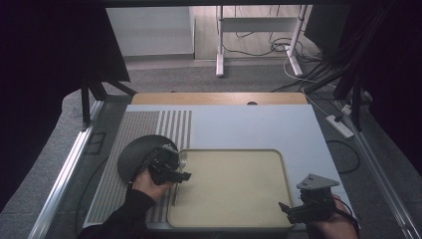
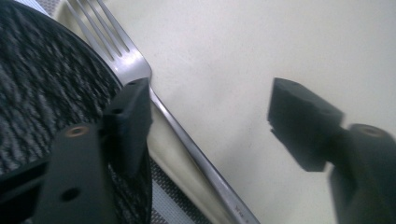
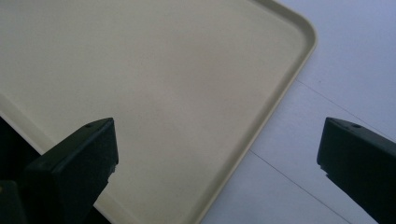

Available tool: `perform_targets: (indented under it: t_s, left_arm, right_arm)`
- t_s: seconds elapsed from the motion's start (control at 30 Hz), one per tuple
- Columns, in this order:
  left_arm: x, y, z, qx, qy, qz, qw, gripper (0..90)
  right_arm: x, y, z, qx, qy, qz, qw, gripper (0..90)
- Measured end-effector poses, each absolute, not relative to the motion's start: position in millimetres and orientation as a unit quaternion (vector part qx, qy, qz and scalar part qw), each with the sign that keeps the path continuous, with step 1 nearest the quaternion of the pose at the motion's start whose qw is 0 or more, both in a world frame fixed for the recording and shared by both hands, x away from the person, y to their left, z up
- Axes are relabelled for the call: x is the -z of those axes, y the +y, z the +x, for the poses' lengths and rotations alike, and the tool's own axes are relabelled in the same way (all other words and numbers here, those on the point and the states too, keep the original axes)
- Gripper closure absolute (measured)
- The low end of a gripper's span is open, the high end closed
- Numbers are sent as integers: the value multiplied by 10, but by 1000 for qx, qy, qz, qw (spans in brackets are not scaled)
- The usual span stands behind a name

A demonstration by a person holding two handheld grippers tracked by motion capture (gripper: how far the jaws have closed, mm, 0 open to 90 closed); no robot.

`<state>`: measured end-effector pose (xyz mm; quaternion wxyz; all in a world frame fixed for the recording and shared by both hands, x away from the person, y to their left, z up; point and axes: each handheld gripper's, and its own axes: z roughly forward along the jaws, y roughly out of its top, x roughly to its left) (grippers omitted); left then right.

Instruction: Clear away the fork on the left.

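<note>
Left gripper (image 1: 180, 169) hangs spread over the fork (image 2: 187, 149) on the tray's (image 1: 278, 159) left edge, nothing pinched yet; right gripper (image 1: 291, 209) waits spread, empty; dark plate (image 1: 134, 154) beside.

A lab-like recording room is showing: black curtains (image 1: 45, 74) flanking the table (image 1: 239, 119), cables (image 1: 308, 55) trailing over grey carpet, a power strip (image 1: 340, 126) lying beside it.

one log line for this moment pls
left gripper open over fork | fork on tray left edge by dark plate | right gripper open
</note>
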<state>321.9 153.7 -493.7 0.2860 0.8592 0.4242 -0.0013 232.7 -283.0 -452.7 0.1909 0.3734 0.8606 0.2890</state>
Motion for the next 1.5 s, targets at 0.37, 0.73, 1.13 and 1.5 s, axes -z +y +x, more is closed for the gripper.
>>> perform_targets:
  t_s: [0.37, 0.73, 1.13, 1.5]
  left_arm:
    - [4919, 1639, 3184, 11, 419, 852, 314, 28]
    - [4935, 1816, 3126, -19, 390, 849, 356, 0]
    - [4865, 2098, 2921, -28, 405, 835, 370, 0]
    - [4816, 2347, 2657, -31, 421, 822, 383, 0]
  right_arm:
    - [4528, -2831, 2324, -288, 861, 373, 191, 0]
    - [4528, -2831, 2324, -288, 861, 374, 191, 0]
    - [4527, -2828, 2325, -287, 860, 376, 192, 0]
    - [4525, -2830, 2325, -287, 858, 379, 196, 0]
